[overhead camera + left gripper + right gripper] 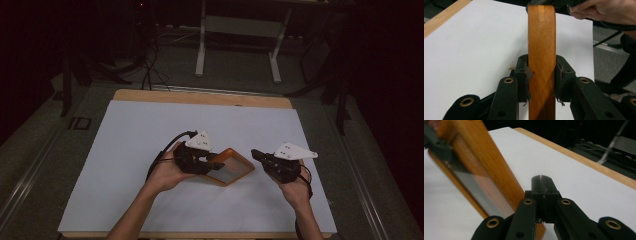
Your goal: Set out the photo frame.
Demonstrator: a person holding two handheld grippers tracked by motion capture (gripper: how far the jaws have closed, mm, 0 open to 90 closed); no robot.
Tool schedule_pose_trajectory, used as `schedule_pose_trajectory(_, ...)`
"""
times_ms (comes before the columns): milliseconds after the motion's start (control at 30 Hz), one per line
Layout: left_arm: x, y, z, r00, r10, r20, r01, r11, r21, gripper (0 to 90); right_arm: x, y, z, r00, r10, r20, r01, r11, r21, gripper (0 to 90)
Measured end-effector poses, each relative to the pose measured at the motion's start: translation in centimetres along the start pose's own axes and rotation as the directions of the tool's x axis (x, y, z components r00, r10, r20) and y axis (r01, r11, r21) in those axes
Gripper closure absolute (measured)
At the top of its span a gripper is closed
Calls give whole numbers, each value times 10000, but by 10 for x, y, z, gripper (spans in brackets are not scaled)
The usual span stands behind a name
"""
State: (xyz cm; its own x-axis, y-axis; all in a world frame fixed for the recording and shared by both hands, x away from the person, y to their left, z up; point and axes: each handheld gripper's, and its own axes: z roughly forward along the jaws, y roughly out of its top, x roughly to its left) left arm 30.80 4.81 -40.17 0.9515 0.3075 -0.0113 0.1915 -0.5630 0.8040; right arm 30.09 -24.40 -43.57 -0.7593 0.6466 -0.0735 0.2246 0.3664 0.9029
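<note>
Wooden frame (231, 167): orange-brown, rounded corners, glassy centre panel.

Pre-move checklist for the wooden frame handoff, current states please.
1. Left gripper has the wooden frame between its fingers: ok, pads press both faces of the edge.
2. Frame off the white sheet: cannot tell; it sits tilted in the high view, contact of its lower edge unclear.
3. Right gripper free: ok, fingers shut with nothing between them.
4. Right gripper apart from the frame: cannot tell; in the right gripper view the frame passes close beside its linkage.
5. Right gripper ready to take the frame: not ok, it must open first.
6. Table edge away from both grippers: ok.
</note>
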Motion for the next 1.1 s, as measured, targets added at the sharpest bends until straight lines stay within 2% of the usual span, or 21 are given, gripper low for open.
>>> schedule_pose_trajectory(133, 2, 0, -2, 10000, 96, 21, -96, 9999, 29, 687, 4, 1, 2, 9986, -243, -466, 250, 9996, 126, 835)
schedule_pose_trajectory(333, 3, -1, 0, 10000, 89, -26, -90, 9998, -185, 684, 9, 3, 3, 9922, -573, -1111, 611, 9977, 305, 742)
schedule_pose_trajectory(567, 2, -1, 0, 9994, 334, 61, -333, 9992, -222, 681, 11, 5, 3, 9790, -702, -1915, 789, 9961, 385, 553)
schedule_pose_trajectory(667, 3, -1, 1, 9983, 526, 237, -519, 9983, -278, 681, 14, 5, 6, 9741, -776, -2126, 890, 9950, 448, 490)
schedule_pose_trajectory(733, 5, 0, 2, 9967, 514, 627, -498, 9984, -277, 680, 15, 6, 9, 9703, -838, -2268, 963, 9944, 446, 427)
schedule_pose_trajectory(833, 7, 1, 4, 9914, 779, 1050, -751, 9967, -298, 678, 17, 5, 15, 9642, -836, -2515, 995, 9937, 509, 352)
schedule_pose_trajectory(933, 7, 3, 5, 9885, 990, 1148, -965, 9950, -264, 677, 18, 4, 20, 9604, -862, -2650, 1030, 9934, 500, 338)
schedule_pose_trajectory(1033, 7, 4, 7, 9893, 925, 1130, -897, 9955, -292, 675, 19, 5, 20, 9563, -948, -2765, 1112, 9928, 442, 352)
schedule_pose_trajectory(1100, 7, 4, 8, 9900, 859, 1118, -833, 9961, -274, 674, 21, 5, 20, 9505, -1099, -2905, 1255, 9915, 356, 378)
